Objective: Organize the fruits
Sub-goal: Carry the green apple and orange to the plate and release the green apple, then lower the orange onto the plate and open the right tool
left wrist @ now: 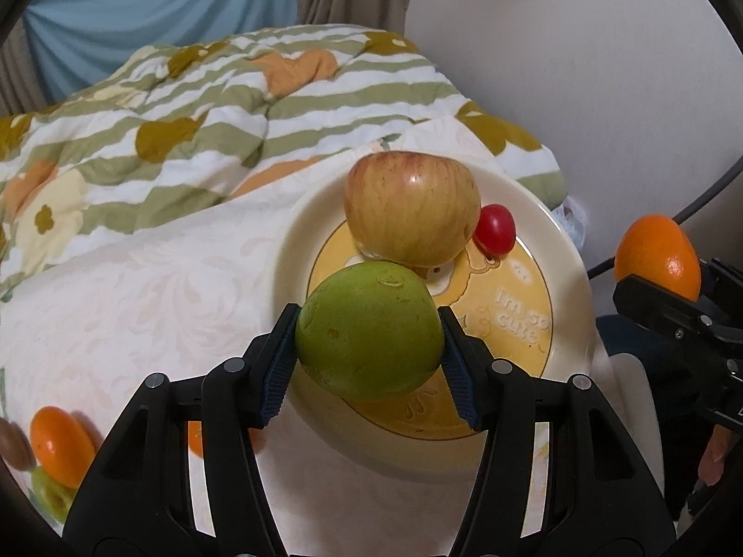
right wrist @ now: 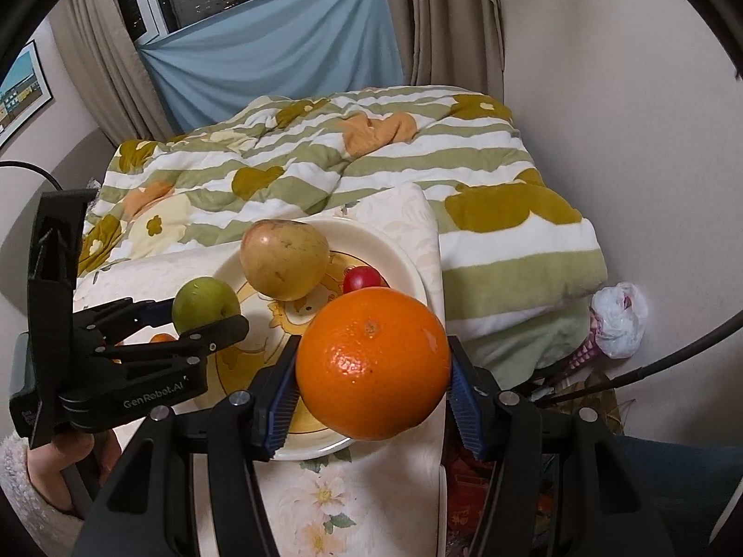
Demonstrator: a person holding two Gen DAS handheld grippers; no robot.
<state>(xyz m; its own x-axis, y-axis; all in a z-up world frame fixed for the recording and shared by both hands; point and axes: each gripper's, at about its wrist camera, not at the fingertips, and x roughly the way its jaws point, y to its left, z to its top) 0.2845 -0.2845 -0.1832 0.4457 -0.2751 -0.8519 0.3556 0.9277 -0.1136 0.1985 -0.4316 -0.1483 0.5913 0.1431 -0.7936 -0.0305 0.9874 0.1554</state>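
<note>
Two fruits are clamped at once: the left gripper (left wrist: 369, 332) squeezes a green fruit (left wrist: 369, 329) between its blue pads above the near side of the cream plate (left wrist: 297, 241), and the right gripper (right wrist: 371, 366) pinches an orange (right wrist: 373, 364) over the plate's near right rim. On the plate's far side lie an apple (left wrist: 412, 206) and, touching its right, a small red tomato (left wrist: 496, 228). Another orange (left wrist: 58, 443) rests on the cloth, near left.
</note>
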